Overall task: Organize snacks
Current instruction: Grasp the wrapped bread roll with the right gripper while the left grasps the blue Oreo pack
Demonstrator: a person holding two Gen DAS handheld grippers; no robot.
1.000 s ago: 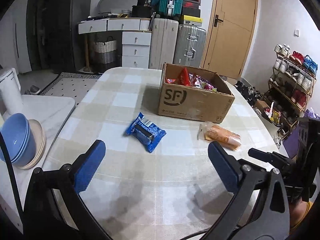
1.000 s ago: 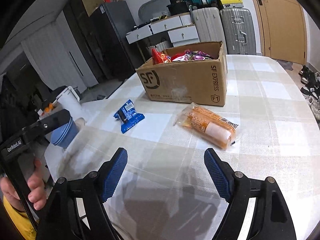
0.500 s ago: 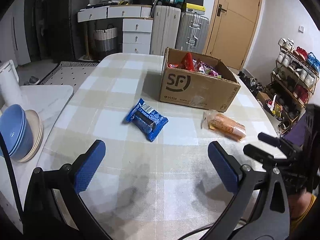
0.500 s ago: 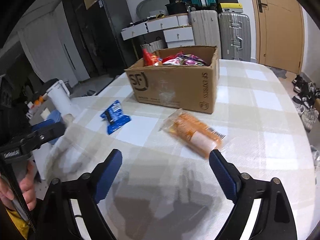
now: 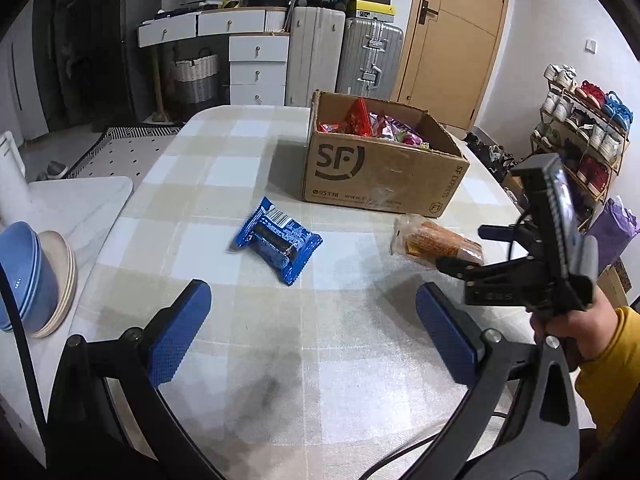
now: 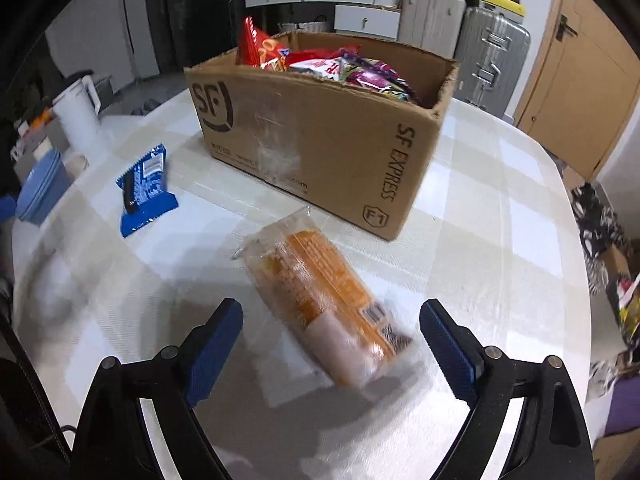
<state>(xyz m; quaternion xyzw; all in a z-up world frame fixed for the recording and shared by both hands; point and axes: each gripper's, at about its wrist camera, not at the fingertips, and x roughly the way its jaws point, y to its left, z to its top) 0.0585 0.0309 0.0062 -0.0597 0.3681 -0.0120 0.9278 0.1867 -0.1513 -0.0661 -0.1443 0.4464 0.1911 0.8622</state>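
Observation:
A brown SF cardboard box (image 5: 380,172) full of snack packets stands on the checked table (image 5: 320,360); it also shows in the right wrist view (image 6: 320,140). A blue cookie packet (image 5: 278,240) lies in front of it, left of an orange snack in clear wrap (image 5: 436,242). My left gripper (image 5: 316,332) is open and empty, short of the blue packet. My right gripper (image 6: 332,340) is open, low over the table, with the near end of the orange snack (image 6: 324,300) between its fingers, not touching. The blue packet (image 6: 146,188) lies to the left.
Blue bowls on beige plates (image 5: 28,280) sit on a white side surface at the left, with a white kettle (image 6: 76,114) behind. Suitcases, drawers and a door stand beyond the table. A shoe rack (image 5: 580,132) stands at the right.
My right gripper has moved forward and down to the orange snack, which now lies between its open fingers. My left gripper has come slightly closer to the blue packet.

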